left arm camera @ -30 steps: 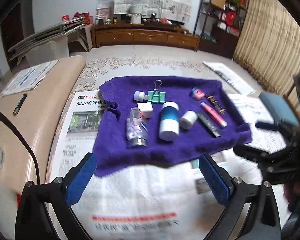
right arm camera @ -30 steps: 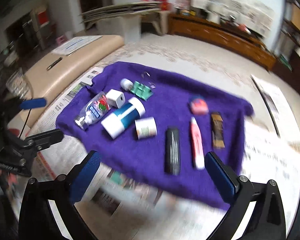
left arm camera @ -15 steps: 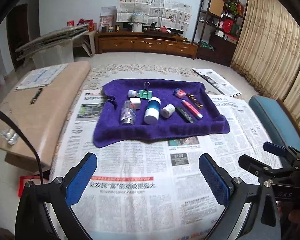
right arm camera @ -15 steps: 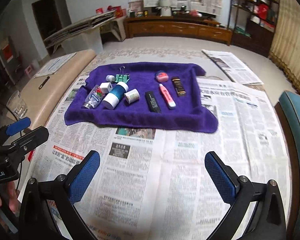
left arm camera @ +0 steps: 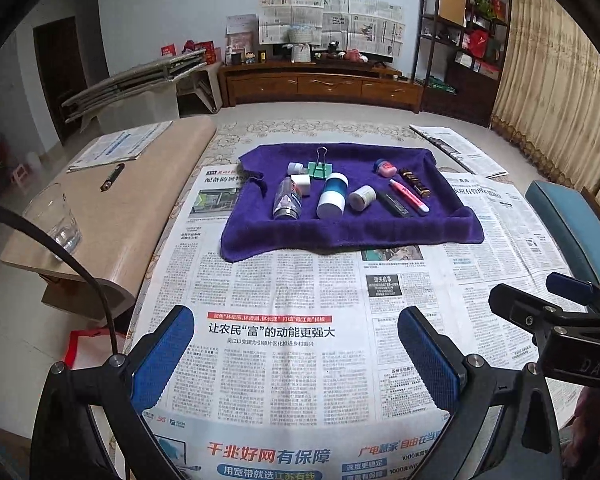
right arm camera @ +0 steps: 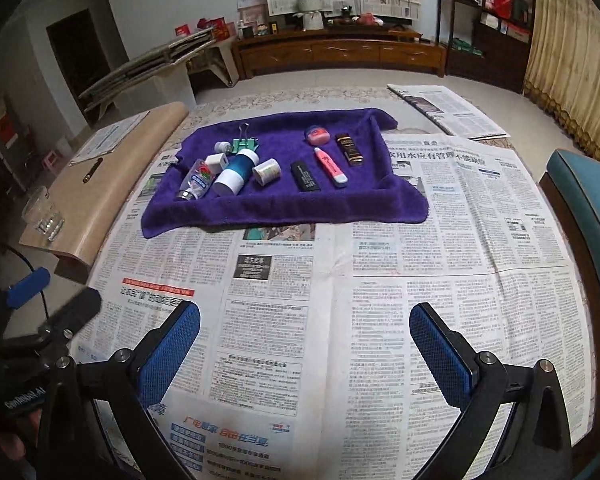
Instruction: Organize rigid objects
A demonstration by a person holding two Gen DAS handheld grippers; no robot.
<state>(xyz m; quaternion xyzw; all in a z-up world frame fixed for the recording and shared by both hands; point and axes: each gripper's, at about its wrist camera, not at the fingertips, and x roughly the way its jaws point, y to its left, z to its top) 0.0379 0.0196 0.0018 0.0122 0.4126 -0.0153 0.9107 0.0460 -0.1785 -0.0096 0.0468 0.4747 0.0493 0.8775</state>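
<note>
Two claws, left claw (left arm camera: 296, 354) and right claw (right arm camera: 305, 350), hang spread wide and empty over the newspapered tabletop (right arm camera: 440, 248). Farther off, the purple towel (right arm camera: 272, 204) carries the blue-and-white bottle (right arm camera: 235, 174) and pink highlighter (right arm camera: 331, 162); round containers may roll if nudged.

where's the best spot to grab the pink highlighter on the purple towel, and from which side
Grip the pink highlighter across the middle of its barrel, coming down from above with the fingers closing on its long sides. It lies flat on the purple towel, and gaps separate it from the black case and the dark brown tube, probably enough for a finger each side.
</note>
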